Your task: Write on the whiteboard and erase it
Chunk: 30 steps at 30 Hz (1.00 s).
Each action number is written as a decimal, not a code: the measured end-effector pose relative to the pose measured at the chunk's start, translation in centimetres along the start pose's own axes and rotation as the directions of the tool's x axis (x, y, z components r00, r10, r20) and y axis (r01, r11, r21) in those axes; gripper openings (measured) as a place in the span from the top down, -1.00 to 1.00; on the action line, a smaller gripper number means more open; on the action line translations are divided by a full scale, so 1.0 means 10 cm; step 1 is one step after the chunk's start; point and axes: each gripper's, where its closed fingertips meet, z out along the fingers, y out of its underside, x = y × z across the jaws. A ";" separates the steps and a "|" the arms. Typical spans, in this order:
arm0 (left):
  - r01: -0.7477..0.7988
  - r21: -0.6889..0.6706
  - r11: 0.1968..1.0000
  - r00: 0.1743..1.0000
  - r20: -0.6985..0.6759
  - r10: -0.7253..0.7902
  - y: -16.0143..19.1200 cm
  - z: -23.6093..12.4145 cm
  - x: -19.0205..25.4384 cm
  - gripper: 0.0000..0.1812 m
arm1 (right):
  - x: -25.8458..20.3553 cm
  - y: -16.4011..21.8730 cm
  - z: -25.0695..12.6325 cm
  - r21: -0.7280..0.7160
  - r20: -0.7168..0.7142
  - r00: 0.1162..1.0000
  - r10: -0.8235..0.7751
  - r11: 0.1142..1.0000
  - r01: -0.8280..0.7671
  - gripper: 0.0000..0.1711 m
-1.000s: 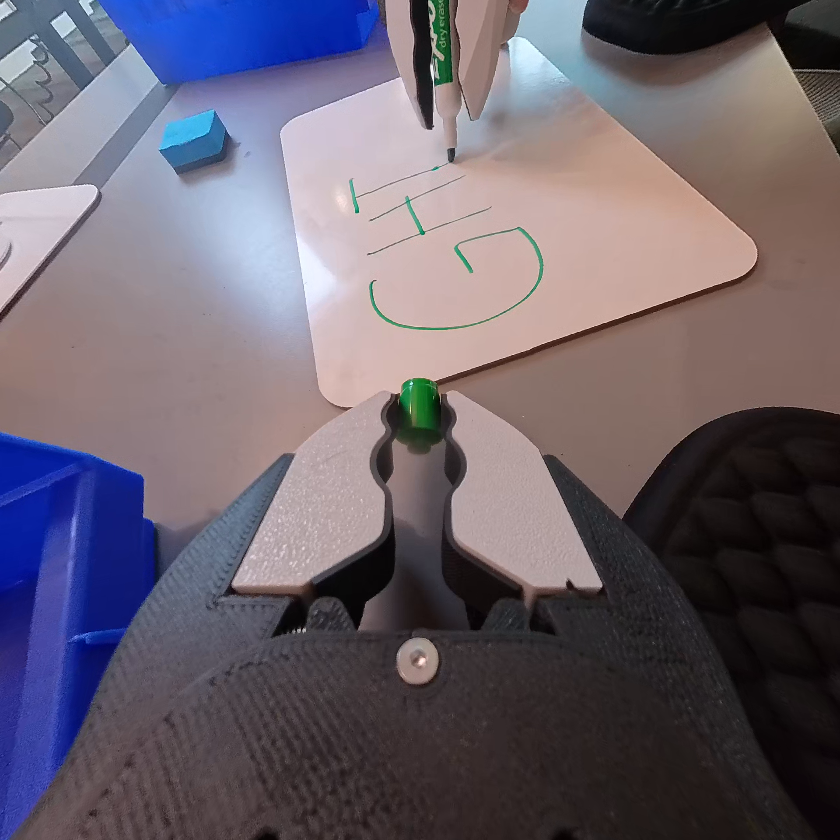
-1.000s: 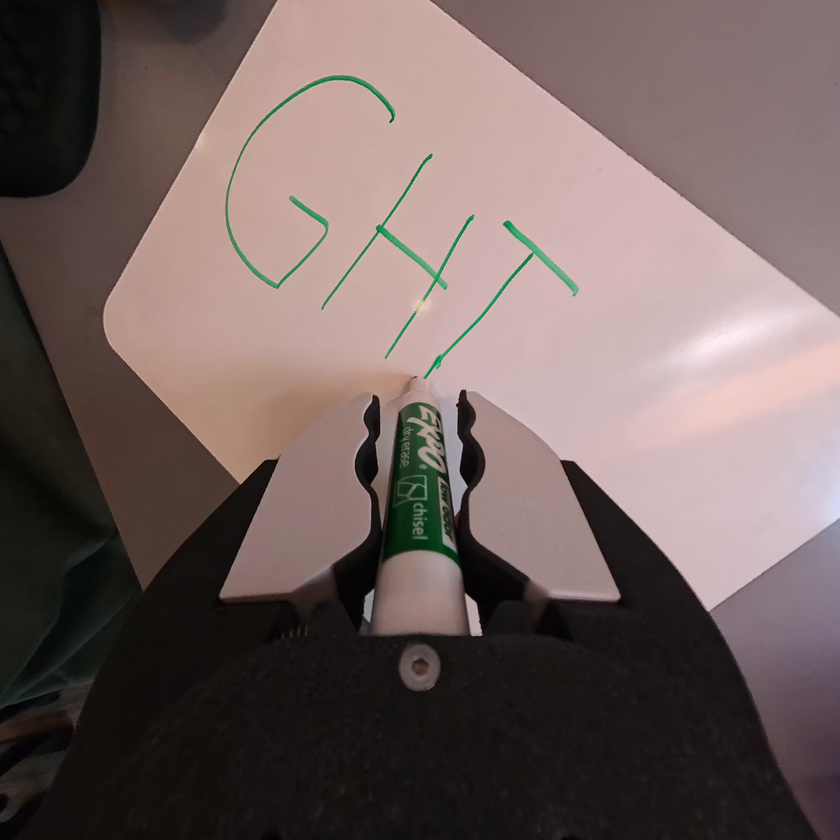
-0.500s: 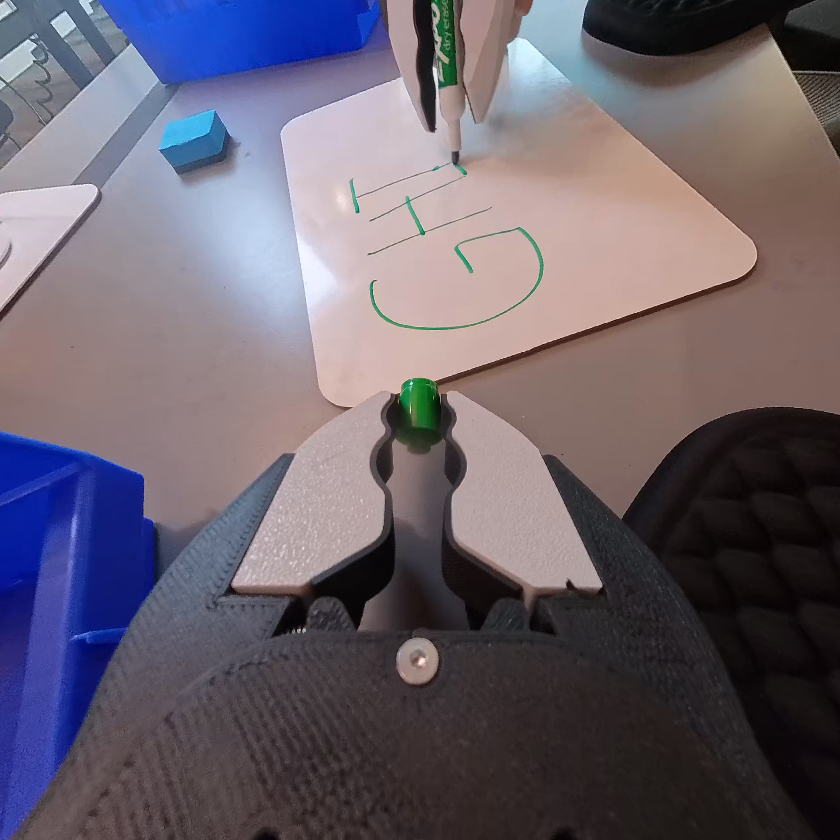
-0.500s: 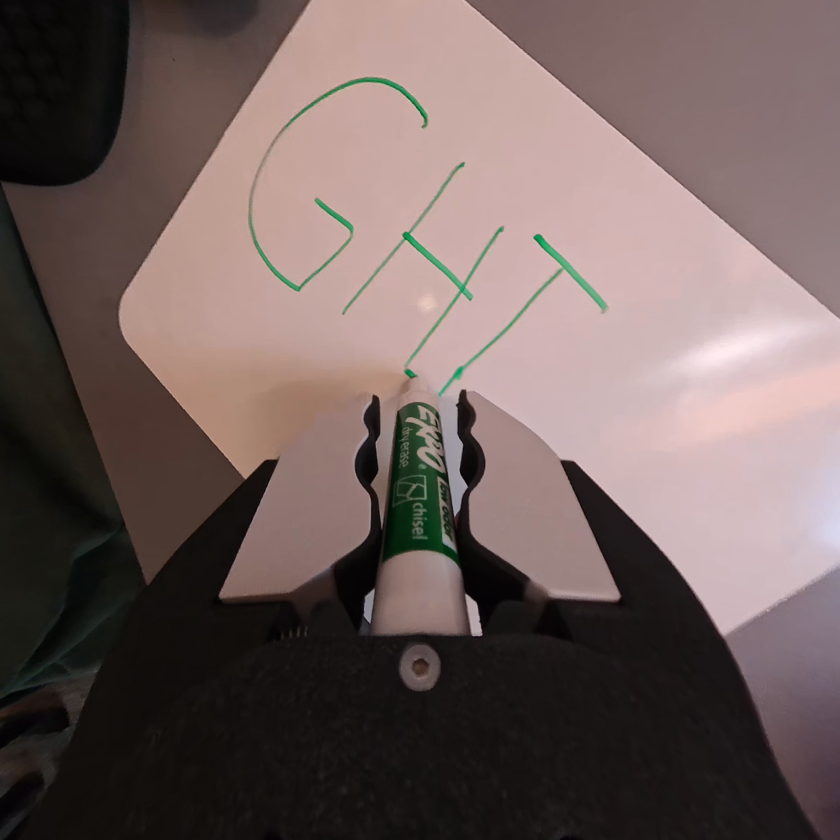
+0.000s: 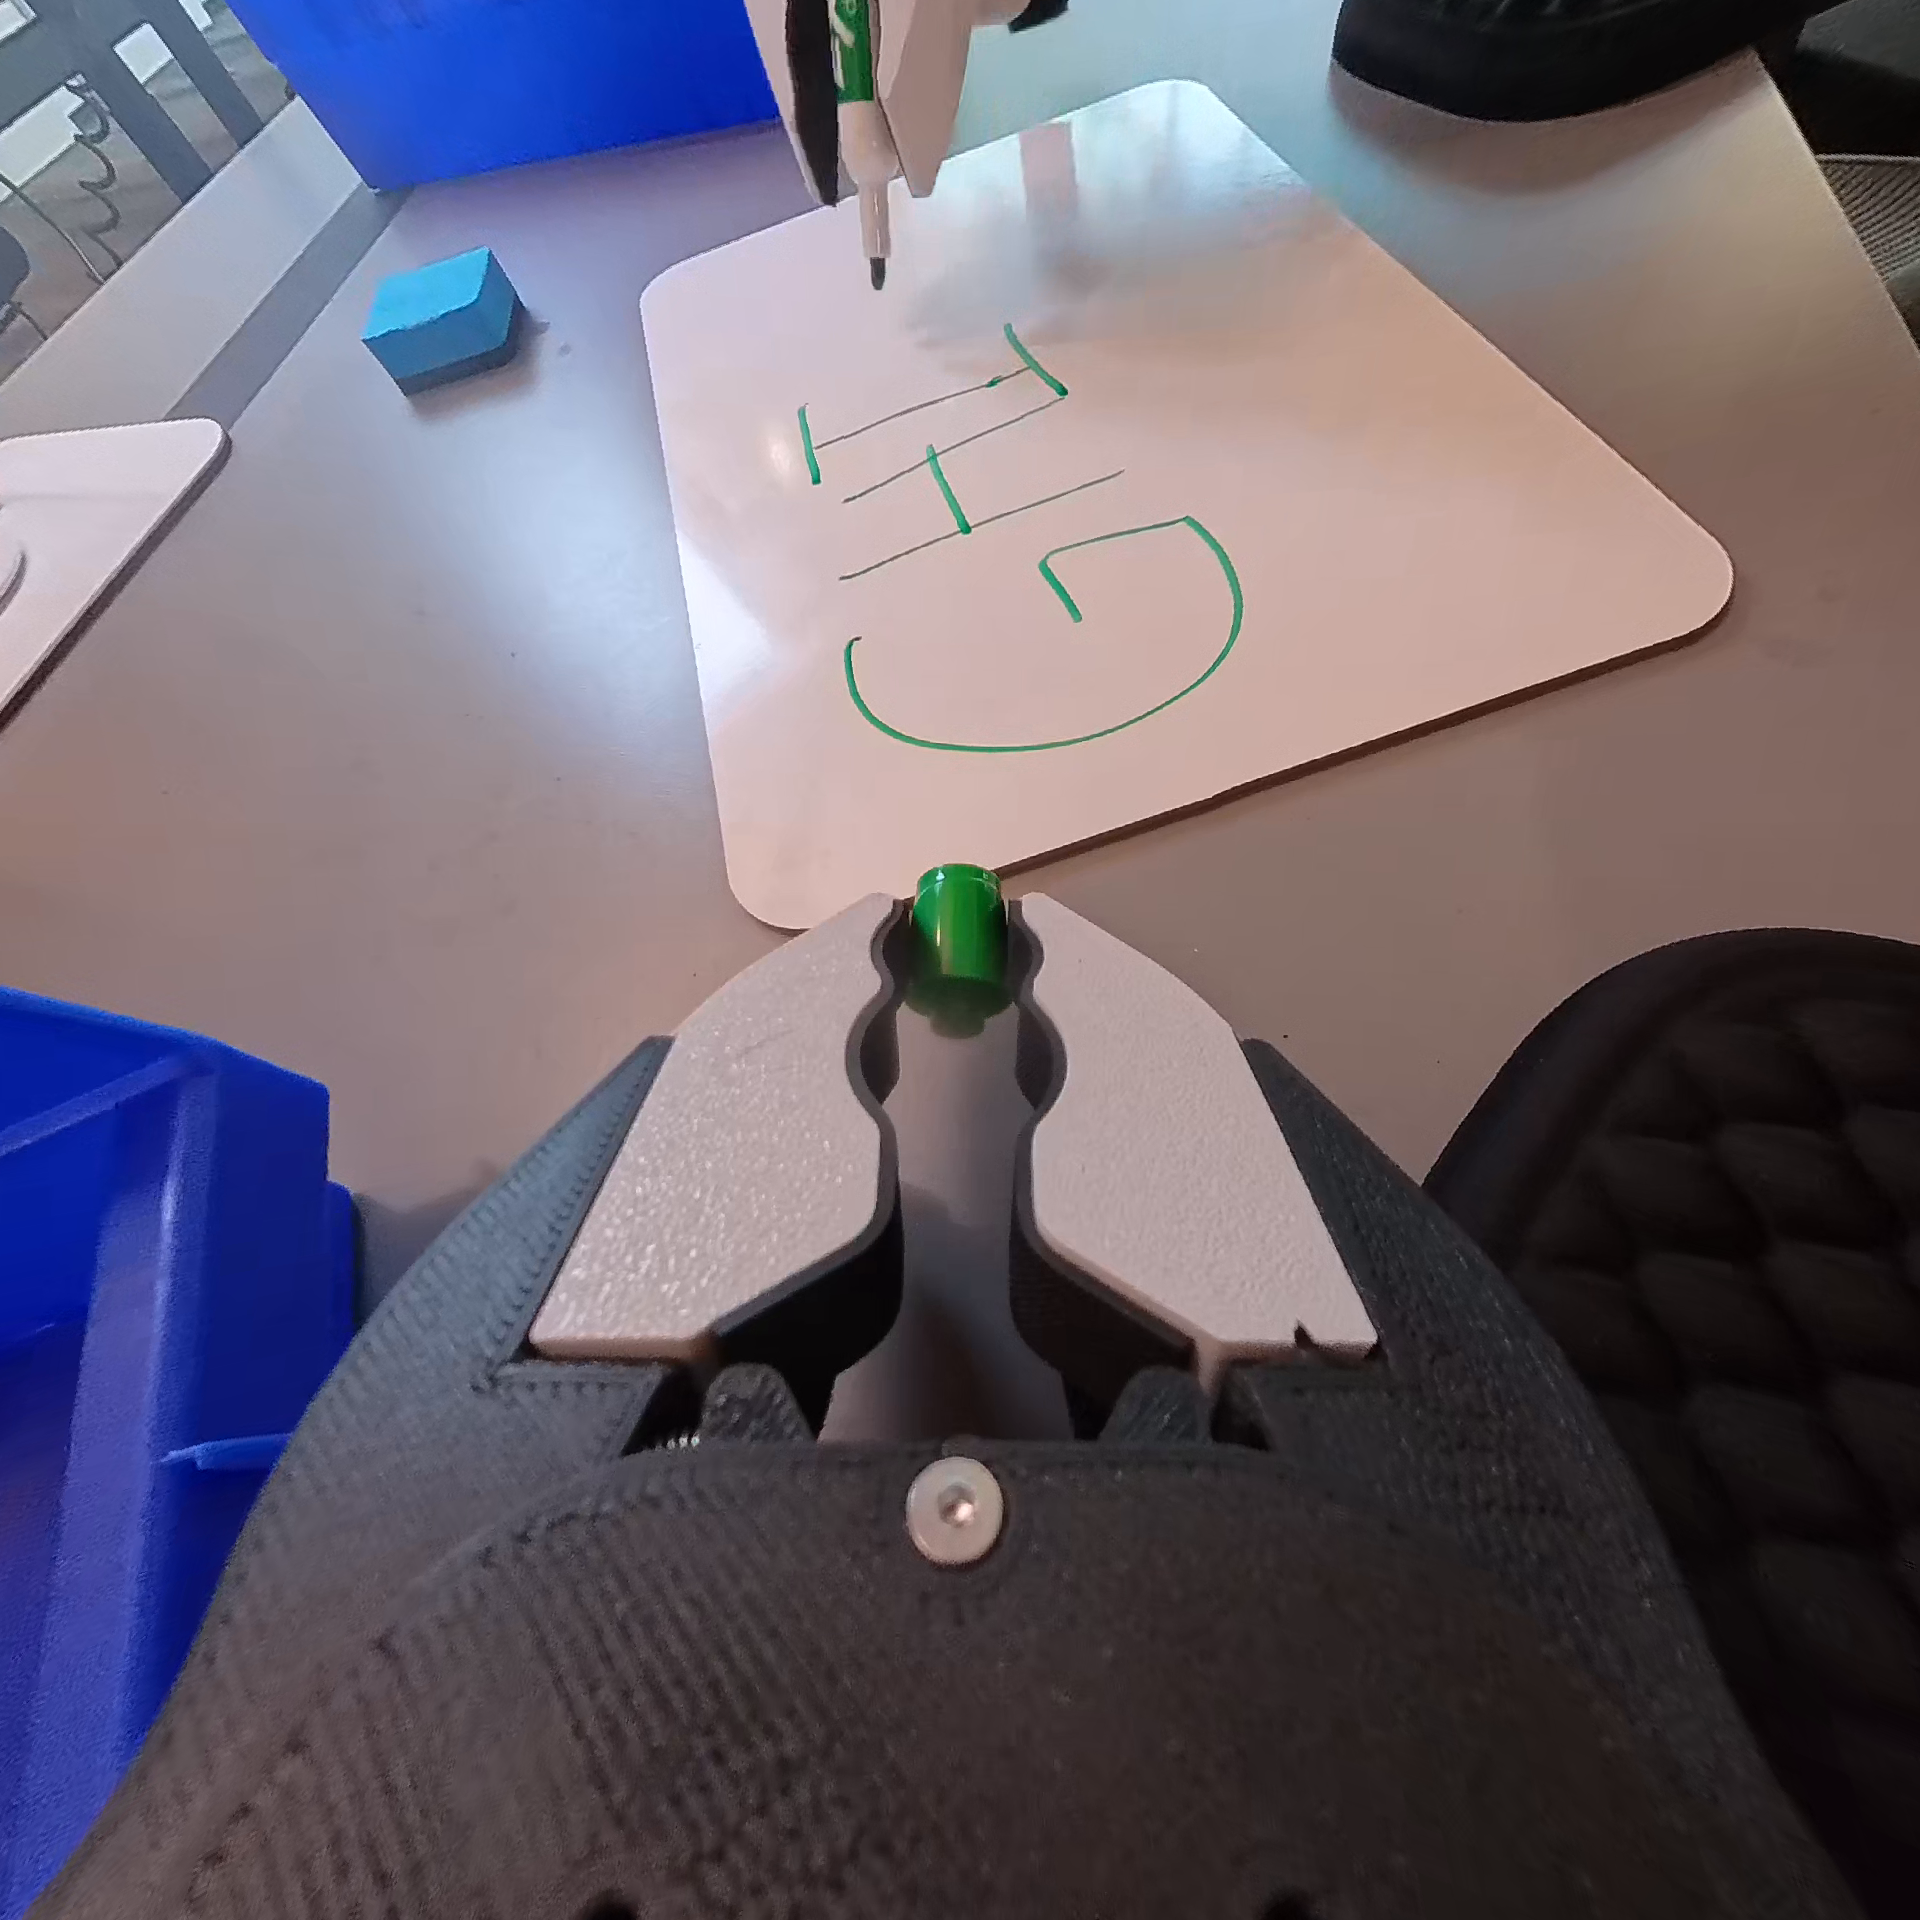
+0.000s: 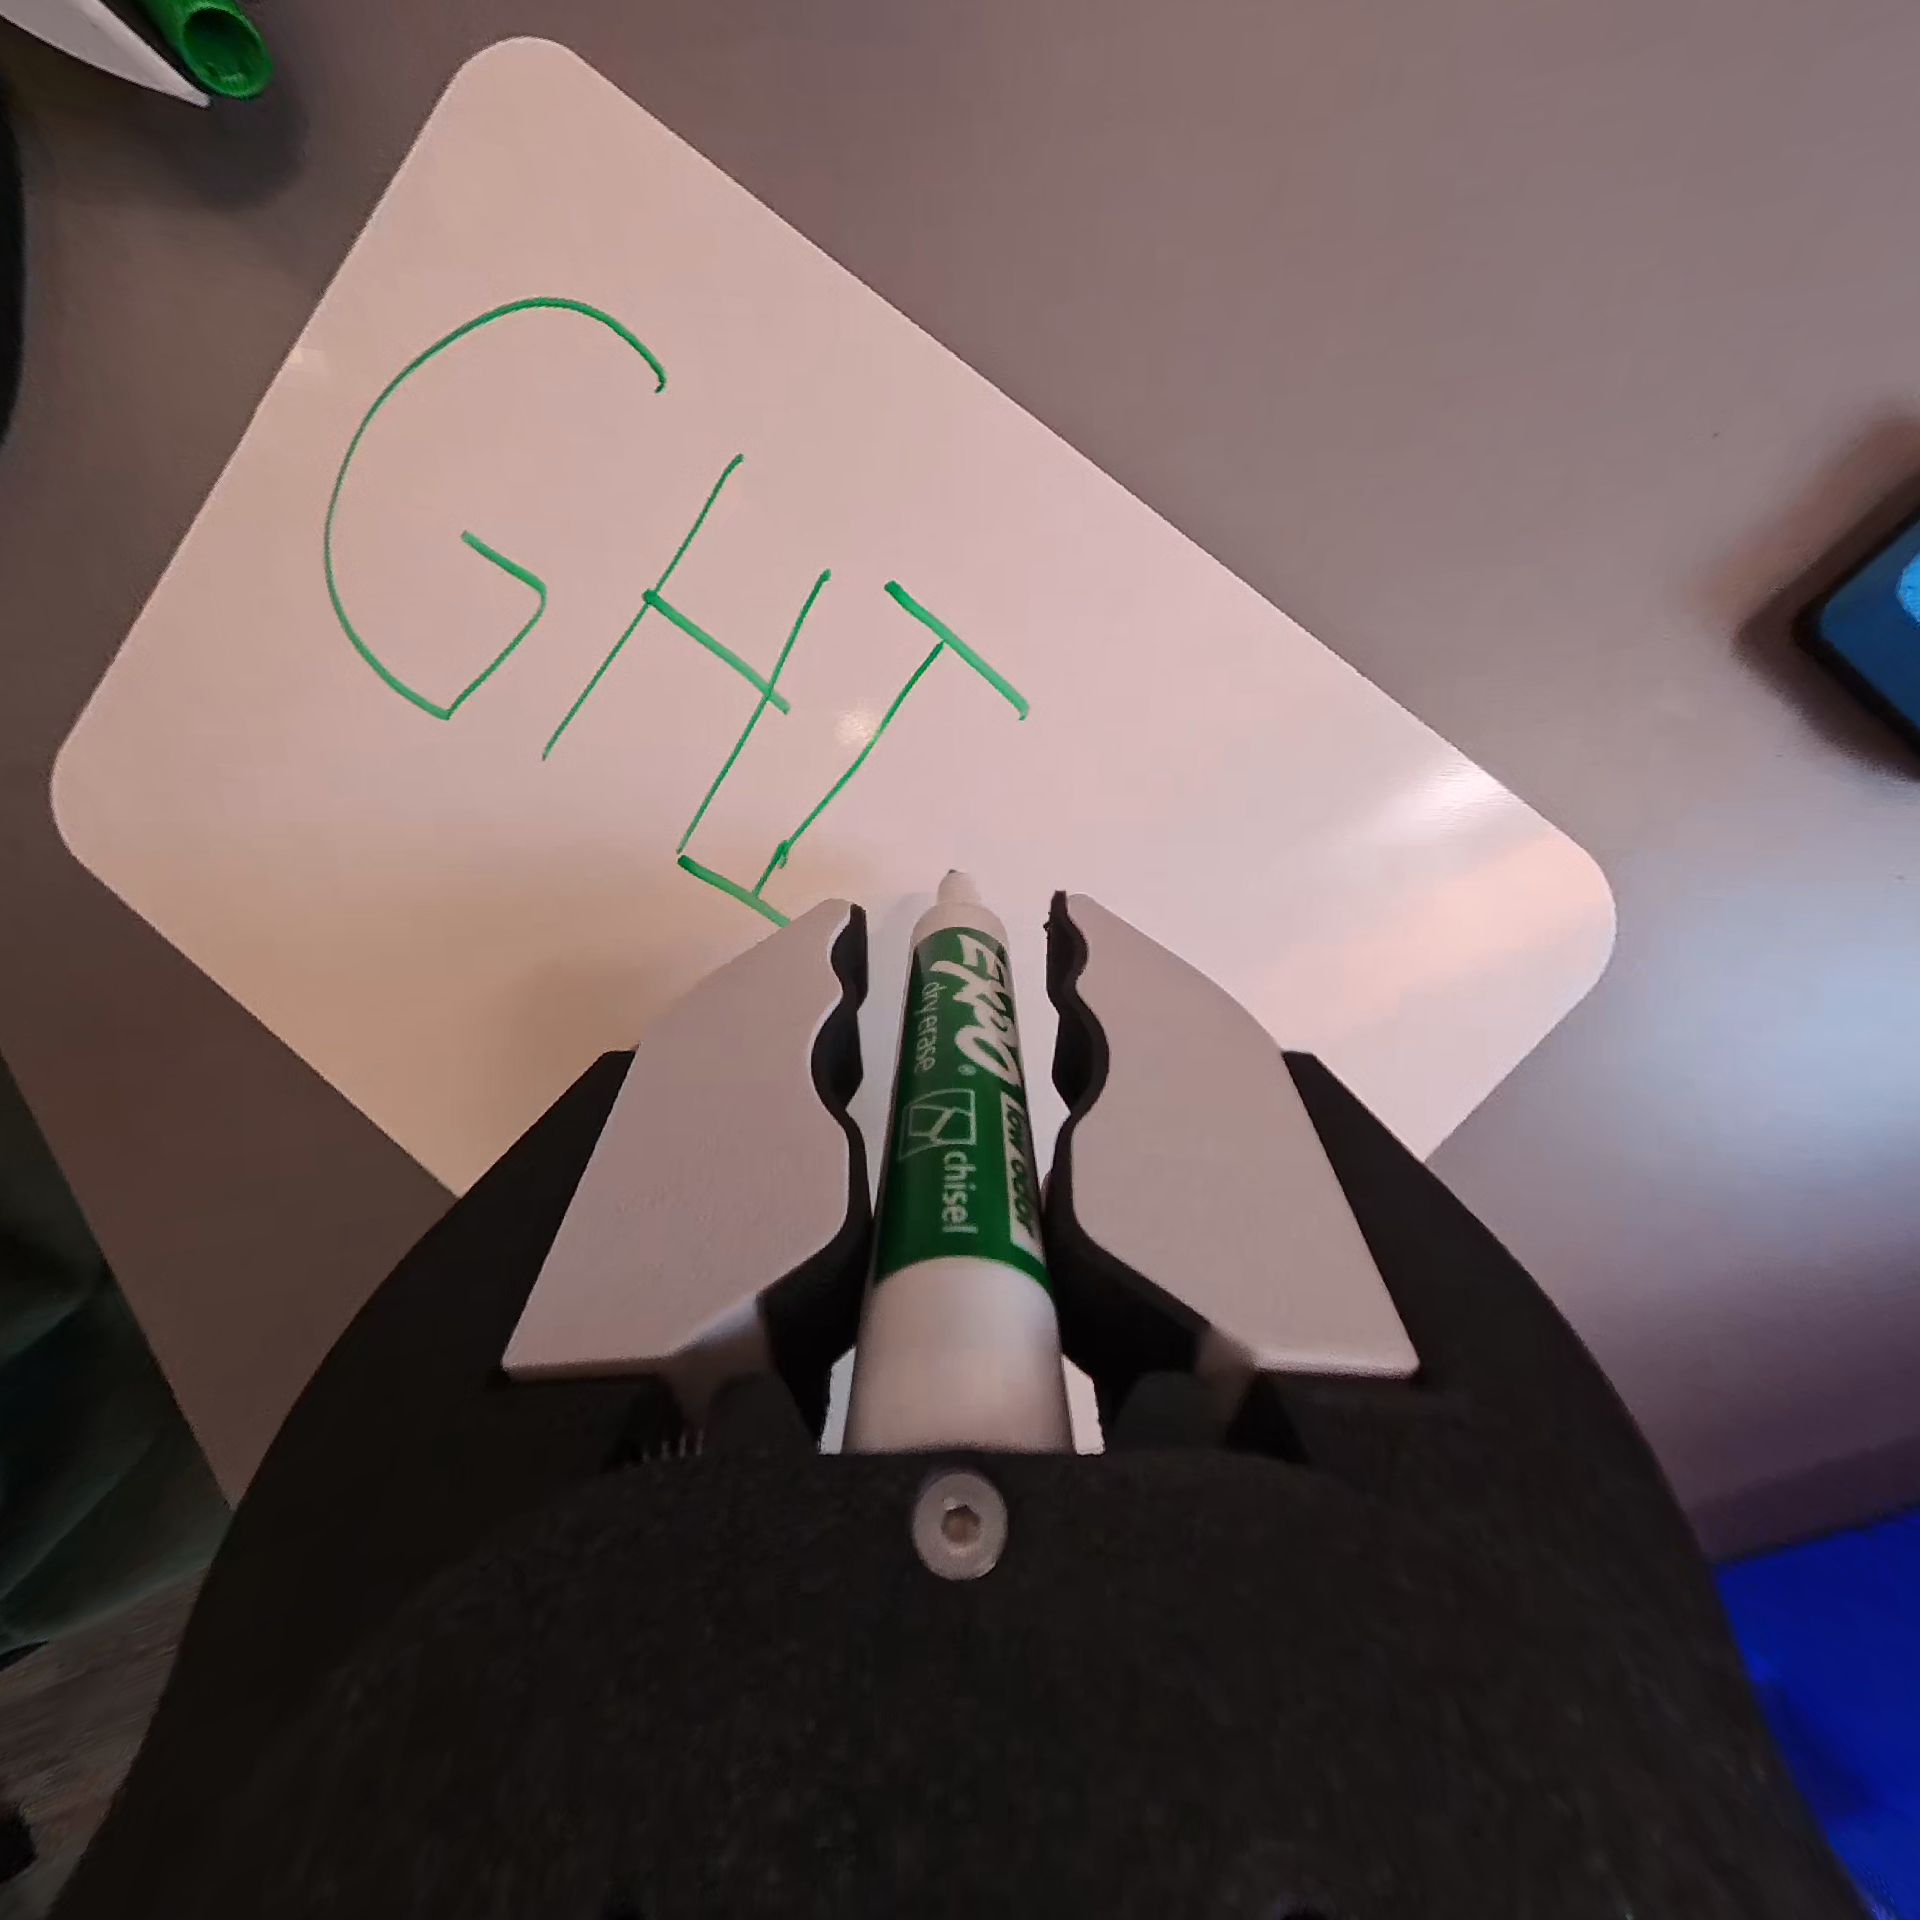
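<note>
Two grippers are showing over one grey table [image 5: 364, 675], which is holding everything up. Lying flat on the table is the whiteboard [image 5: 1403, 540], white with round corners, and green marks [image 6: 540, 582] are sitting in its middle. Blue bins are standing around it: one blue bin [image 5: 125, 1195] is sitting at the near left of the left wrist view, and another blue bin [image 5: 499, 73] is standing at the far edge of the table. Something black and padded [image 5: 1714, 1195] is sitting at the near right. Part of a second white board [image 5: 94, 499] is lying at the left, well apart from the first one. The left gripper [image 5: 958, 914] is hanging just beside the near edge of the whiteboard, and its two fingers are pinching the green cap [image 5: 958, 940]. The right gripper [image 6: 951, 904] is pointing down at the whiteboard, and its two fingers are squeezing the marker [image 6: 961, 1164], which is white with a green band. The marker tip is sticking out past the fingers, lifted a little above the board, just past the far end of the green marks. A small blue eraser [image 5: 442, 317] is sitting on the table, near the far left corner of the whiteboard but not touching it
</note>
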 end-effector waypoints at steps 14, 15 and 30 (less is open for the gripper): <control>0.002 0.001 1.000 1.000 0.002 -0.002 0.00 0.00 0.00 0.80 | 0.25 -0.08 0.11 -0.014 -0.028 1.000 -0.009 1.000 0.009 0.61; 0.001 0.001 1.000 1.000 0.002 -0.001 0.00 0.00 0.00 0.80 | 0.27 -0.09 0.12 -0.019 -0.031 0.999 -0.010 1.000 0.010 0.61; 0.001 -0.001 1.000 1.000 -0.002 -0.001 0.00 0.00 0.01 0.80 | 0.31 0.08 0.11 -0.079 -0.031 0.999 0.021 0.997 -0.023 0.61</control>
